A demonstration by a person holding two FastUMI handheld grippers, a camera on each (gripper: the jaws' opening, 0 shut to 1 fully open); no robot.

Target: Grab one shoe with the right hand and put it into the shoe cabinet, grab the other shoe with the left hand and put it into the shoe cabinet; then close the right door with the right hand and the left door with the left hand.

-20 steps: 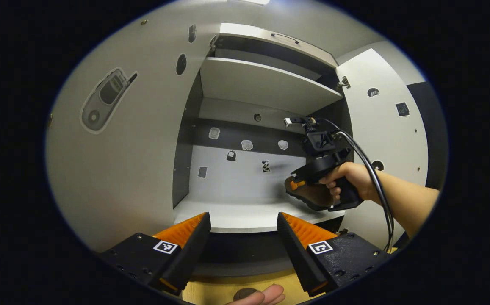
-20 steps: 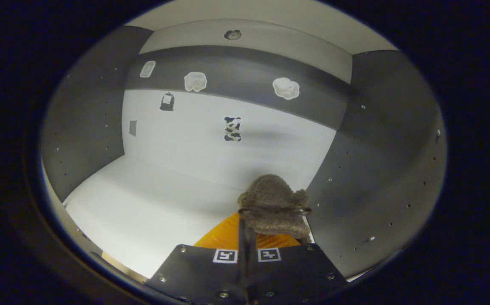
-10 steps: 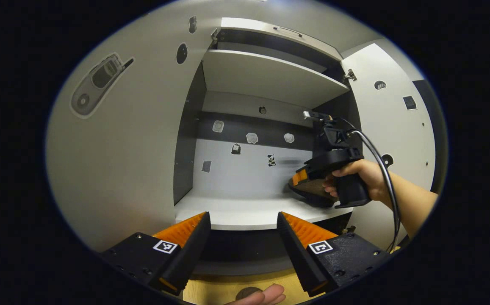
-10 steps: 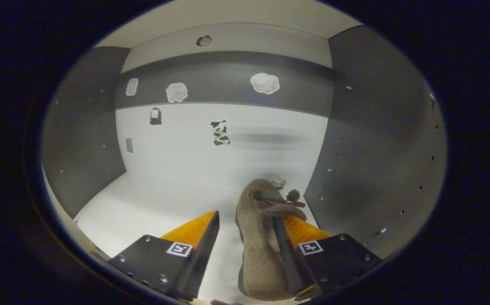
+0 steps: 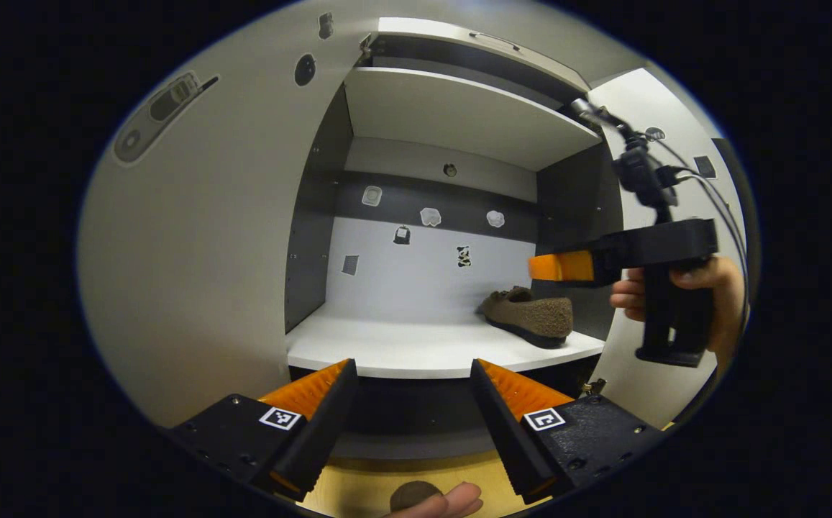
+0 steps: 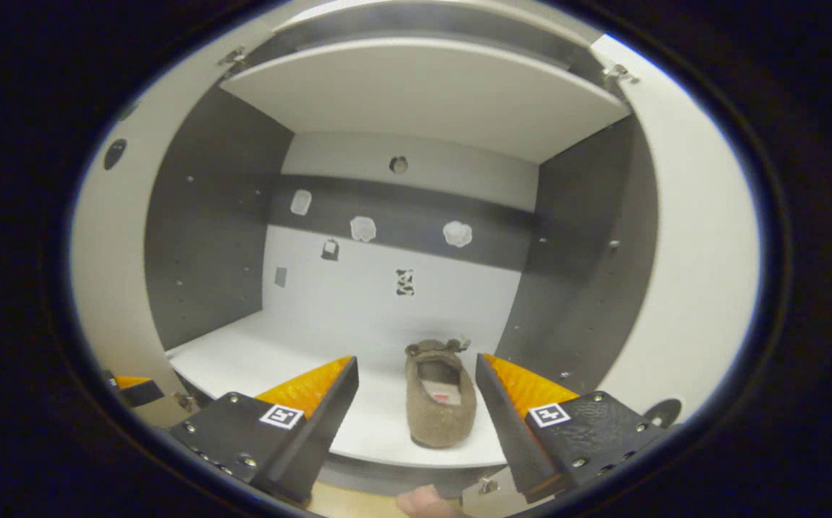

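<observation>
**Now: one shoe lying on the cabinet shelf, both claws released**

Inside the shoe cabinet (image 6: 214, 237), a brown fuzzy shoe (image 6: 441, 396) is lying flat on the white lower shelf (image 6: 257, 360), near the shelf's front right corner and close beside the dark right wall. In the left gripper view the same shoe (image 5: 531, 316) is sitting with its heel near the shelf's front edge. The shelf to the shoe's left is lying bare, from the front edge back to the rear wall.

The right claw (image 6: 416, 392) is hovering in front of the shelf's front edge with its fingers spread wide, the shoe showing between them, touching neither. In the left gripper view, the right claw (image 5: 559, 266) is sitting above and apart from the shoe, held by a hand (image 5: 703, 288).

The left claw (image 5: 413, 388) is gaping too, holding nothing, in front of the cabinet. Both doors are standing open: the left door (image 5: 193, 252) and the right door (image 5: 674, 180).
</observation>
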